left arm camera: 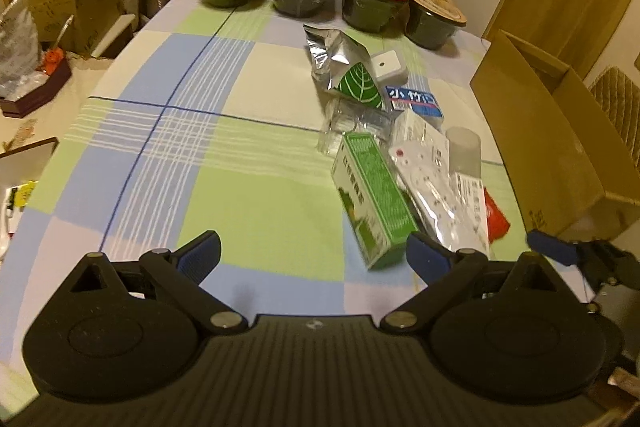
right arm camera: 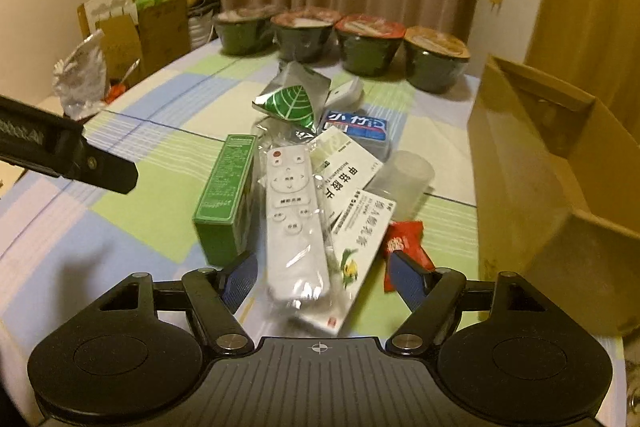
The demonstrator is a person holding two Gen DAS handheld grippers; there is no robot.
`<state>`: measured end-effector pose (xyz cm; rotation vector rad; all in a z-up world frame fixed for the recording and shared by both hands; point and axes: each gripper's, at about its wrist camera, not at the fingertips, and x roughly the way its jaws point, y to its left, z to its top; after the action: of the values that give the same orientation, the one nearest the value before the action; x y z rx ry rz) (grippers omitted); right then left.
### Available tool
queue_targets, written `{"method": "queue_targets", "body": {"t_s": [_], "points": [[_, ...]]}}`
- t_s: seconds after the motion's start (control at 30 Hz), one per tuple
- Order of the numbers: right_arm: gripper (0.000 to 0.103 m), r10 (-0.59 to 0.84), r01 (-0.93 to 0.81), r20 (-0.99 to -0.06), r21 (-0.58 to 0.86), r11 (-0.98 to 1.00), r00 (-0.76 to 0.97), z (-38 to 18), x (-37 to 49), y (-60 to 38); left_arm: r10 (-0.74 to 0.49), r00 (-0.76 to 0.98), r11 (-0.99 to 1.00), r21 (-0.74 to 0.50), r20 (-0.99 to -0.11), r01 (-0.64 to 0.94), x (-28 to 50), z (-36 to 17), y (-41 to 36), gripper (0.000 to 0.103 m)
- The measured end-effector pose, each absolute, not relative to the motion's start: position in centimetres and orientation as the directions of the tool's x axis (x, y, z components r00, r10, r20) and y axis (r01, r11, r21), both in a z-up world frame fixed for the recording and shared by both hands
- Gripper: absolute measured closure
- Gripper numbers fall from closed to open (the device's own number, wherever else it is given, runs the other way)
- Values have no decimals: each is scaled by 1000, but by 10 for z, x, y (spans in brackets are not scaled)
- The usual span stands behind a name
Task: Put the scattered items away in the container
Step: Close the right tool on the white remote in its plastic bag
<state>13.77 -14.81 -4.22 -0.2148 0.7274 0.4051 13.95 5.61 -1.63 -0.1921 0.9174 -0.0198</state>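
Nothing packed that I can see — the cardboard box (right arm camera: 532, 163) waits at the table's right edge, its inside hidden; the pile lies just left of it; four noodle bowls (right arm camera: 368, 45) behind; one remote (right arm camera: 294, 223), one green carton (right arm camera: 226, 201), roughly ten pieces; left gripper (left arm camera: 314, 255) and right gripper (right arm camera: 322, 279) both spread, empty.

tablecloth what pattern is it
Checked tablecloth in green, blue and cream with thin stripes; clearest in the left wrist view.
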Motion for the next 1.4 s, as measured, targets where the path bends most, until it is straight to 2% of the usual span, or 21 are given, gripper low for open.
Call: {"method": "queue_targets", "body": {"t_s": [0.47, 0.53, 0.67, 0.7, 0.73, 1.13, 1.23, 1.3, 1.4], "points": [[25, 309, -549, -706, -135, 825, 637, -71, 181, -118, -163, 606, 973, -230, -779, -34, 180, -29, 56, 6], [40, 311, -557, -713, -134, 820, 628, -73, 184, -117, -172, 602, 971, -237, -780, -29, 182, -31, 56, 6], [43, 307, -568, -712, -155, 809, 631, -75, 185, -113, -179, 596, 971, -238, -783, -21, 183, -34, 56, 6], [55, 302, -567, -715, -160, 808, 631, -76, 185, -113, -179, 595, 971, -238, -784, -20, 184, -34, 55, 6], [58, 299, -568, -719, -160, 807, 628, -76, 186, -112, -180, 593, 971, -239, -785, -21, 185, -35, 55, 6], [61, 249, -460, -695, -132, 878, 674, -64, 161, -146, -225, 575, 966, -257, -787, 26, 202, -49, 30, 6], [61, 228, -423, -693, -121, 898, 684, -64, 153, -161, -217, 558, 971, -233, -801, 42, 211, -57, 19, 13], [61, 220, -409, -696, -116, 905, 684, -64, 150, -168, -207, 534, 975, -218, -820, 43, 219, -65, 13, 27], [61, 213, -398, -702, -109, 911, 680, -66, 148, -173, -189, 503, 980, -191, -843, 49, 225, -74, 8, 39]]}}
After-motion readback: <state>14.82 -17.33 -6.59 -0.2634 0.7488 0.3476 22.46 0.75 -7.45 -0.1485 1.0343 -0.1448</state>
